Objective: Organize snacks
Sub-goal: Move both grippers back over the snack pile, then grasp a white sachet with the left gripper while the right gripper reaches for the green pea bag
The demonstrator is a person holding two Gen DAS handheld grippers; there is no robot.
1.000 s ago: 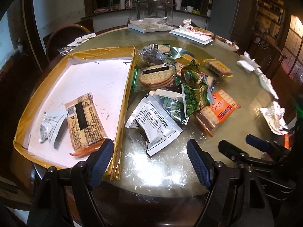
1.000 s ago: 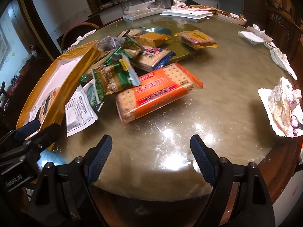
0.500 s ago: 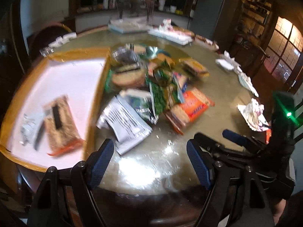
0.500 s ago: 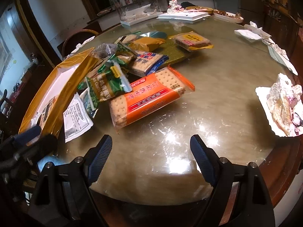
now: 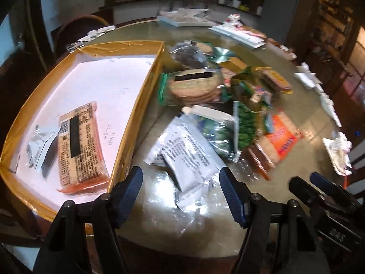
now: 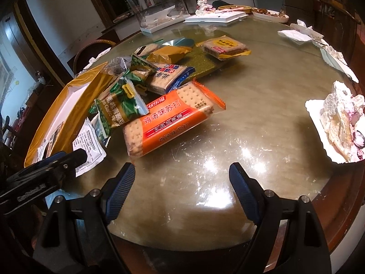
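A heap of snack packs lies mid-table beside a gold-rimmed tray (image 5: 146, 84) with a white floor. In the tray are a cracker pack (image 5: 79, 146) and a small silver sachet (image 5: 38, 146). My left gripper (image 5: 181, 194) hovers low over a white-and-silver packet (image 5: 189, 157); its jaws are closing, the packet's near corner lies between the fingertips, and the pads do not press it. My right gripper (image 6: 182, 182) stands open over bare table, just short of the orange soda-cracker pack (image 6: 168, 123). Green pea bags (image 6: 123, 105) and a blue cracker pack (image 6: 168, 77) lie behind it.
A paper plate with leftover food (image 6: 337, 123) sits at the right table edge. Crumpled napkins (image 6: 296, 32), white trays (image 6: 214, 17) and a clear container (image 6: 155, 6) stand at the far side. The left gripper's body (image 6: 45, 171) shows at the right view's left edge. A chair (image 5: 77, 25) stands behind the tray.
My left gripper has moved in over the white-and-silver packet and its fingers stand closer together. The right gripper has barely shifted toward the orange pack.
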